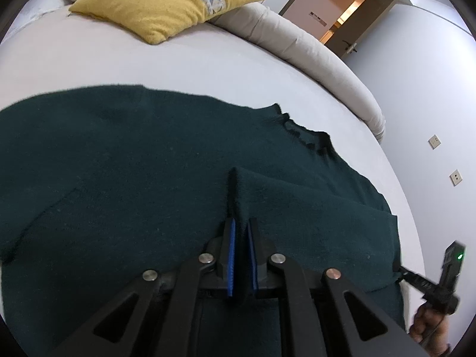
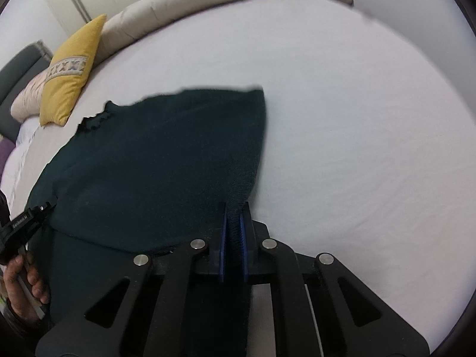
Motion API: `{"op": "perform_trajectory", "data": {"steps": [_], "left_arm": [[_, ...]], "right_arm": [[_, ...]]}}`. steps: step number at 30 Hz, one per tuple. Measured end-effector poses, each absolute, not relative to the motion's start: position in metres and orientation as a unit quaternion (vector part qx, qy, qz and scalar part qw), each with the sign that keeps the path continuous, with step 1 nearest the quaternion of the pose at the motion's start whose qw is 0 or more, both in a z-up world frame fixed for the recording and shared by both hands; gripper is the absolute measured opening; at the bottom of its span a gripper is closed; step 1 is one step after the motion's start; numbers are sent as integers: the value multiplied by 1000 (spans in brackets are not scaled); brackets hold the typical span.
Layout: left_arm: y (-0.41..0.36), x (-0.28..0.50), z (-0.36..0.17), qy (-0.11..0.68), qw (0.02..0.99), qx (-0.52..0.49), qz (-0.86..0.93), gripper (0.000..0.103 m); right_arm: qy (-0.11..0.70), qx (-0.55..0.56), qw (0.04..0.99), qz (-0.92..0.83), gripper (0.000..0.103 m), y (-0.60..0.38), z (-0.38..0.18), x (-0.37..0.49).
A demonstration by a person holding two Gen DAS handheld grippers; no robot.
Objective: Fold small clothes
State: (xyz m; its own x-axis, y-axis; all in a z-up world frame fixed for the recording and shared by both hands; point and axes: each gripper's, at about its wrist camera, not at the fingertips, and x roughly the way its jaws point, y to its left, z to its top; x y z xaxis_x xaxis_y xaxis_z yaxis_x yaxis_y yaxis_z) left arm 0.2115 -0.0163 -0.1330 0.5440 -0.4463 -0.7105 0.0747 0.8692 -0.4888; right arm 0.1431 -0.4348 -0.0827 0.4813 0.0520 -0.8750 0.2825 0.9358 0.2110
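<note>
While the dark green sweater (image 1: 125, 172) lies spread over the white sheet (image 1: 148, 62) in the left wrist view, the left gripper (image 1: 241, 229) is nearly closed, its blue pads (image 1: 231, 255) pinching a raised fold of the knit. The neckline sits to the upper right of the fold. A yellow pillow (image 1: 166, 3) rests at the far side, against a beige rolled edge (image 1: 312, 59), and an open door (image 1: 354, 26) shows beyond. At the lower right, the right gripper (image 1: 400, 270) meets the sweater's edge, with the right hand (image 1: 428, 324) on its handle.

From the right wrist view, the right gripper (image 2: 235, 208) is also almost shut, clamped on a ribbed edge of the sweater (image 2: 166, 154), which is lifted there and drapes back to the sheet (image 2: 357, 136). The garment's far edge is blurred. At the left, the left gripper (image 2: 50, 205) touches the sweater's near corner, with the left hand (image 2: 26, 285) below it. The pillow (image 2: 71, 68) leans by the rolled edge (image 2: 208, 6).
</note>
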Motion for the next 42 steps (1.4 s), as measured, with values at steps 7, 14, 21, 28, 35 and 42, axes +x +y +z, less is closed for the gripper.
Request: {"op": "perform_trajectory", "data": {"steps": [7,14,21,28,35,42], "left_arm": [[12,199,-109,447,847,-237,-161,25],[145,132,-69,381,870,-299,-91,59],[359,45,-86,328,844,-405,129,70],[438,36,-120,357,826,-390,197,82],[419,80,-115,394,835,-348,160,31],[373,94,-84,386,842,-368,81,15]], "right_arm": [[467,175,864,-70,25,-446,-77,133],[344,102,925,-121,74,-392,8,86],[268,70,959,-56,101,-302,54,64],[334,91,938,26,101,-229,43,79],[355,84,930,40,100,-189,31,71],[358,122,925,22,96,-225,29,63]]}}
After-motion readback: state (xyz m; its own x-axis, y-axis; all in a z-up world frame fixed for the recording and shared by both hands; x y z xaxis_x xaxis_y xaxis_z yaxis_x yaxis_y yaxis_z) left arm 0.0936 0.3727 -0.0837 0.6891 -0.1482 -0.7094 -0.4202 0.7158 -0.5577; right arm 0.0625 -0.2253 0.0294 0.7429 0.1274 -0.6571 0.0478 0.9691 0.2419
